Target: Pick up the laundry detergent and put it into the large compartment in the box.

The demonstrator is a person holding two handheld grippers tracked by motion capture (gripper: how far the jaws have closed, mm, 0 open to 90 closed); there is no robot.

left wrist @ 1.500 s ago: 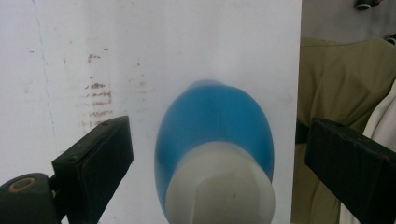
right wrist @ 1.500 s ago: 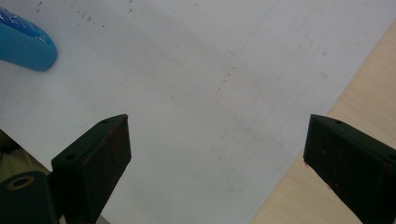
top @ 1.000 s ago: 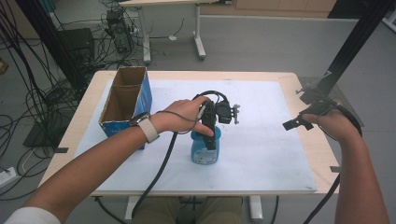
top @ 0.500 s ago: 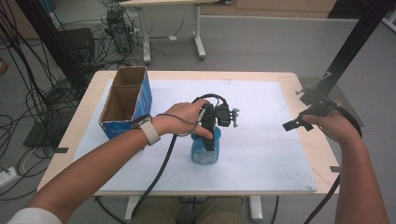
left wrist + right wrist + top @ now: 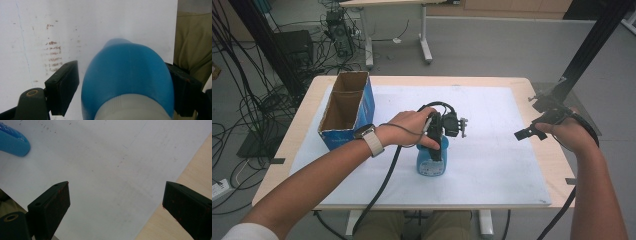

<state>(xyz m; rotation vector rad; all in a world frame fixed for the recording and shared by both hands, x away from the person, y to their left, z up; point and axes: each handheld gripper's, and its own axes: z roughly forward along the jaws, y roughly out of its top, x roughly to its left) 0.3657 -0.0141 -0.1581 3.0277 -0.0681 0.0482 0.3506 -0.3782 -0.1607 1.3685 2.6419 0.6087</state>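
Note:
A blue plastic bottle (image 5: 431,162) with a pale label stands upright on the white sheet (image 5: 492,115) near the table's front middle. My left gripper (image 5: 435,148) points down over it with a jaw on either side of the bottle's top. Its jaws have just been closing. In the left gripper view the bottle (image 5: 127,75) touches the right pad (image 5: 183,90), while a narrow gap remains at the left pad (image 5: 66,85). My right gripper (image 5: 532,119) hovers open above the sheet's right edge with nothing between its fingers. In the right gripper view the bottle (image 5: 12,142) shows at the top left.
A blue-sided cardboard box (image 5: 344,107) with two open compartments stands at the table's left back. Bare wooden tabletop (image 5: 557,170) borders the sheet on the right. A black cable trails from the left gripper over the front edge. Floor cables and a table leg lie beyond.
The left hand has shifted very slightly over the bottle. The right hand and gripper have kept still, and the bottle stands where it stood.

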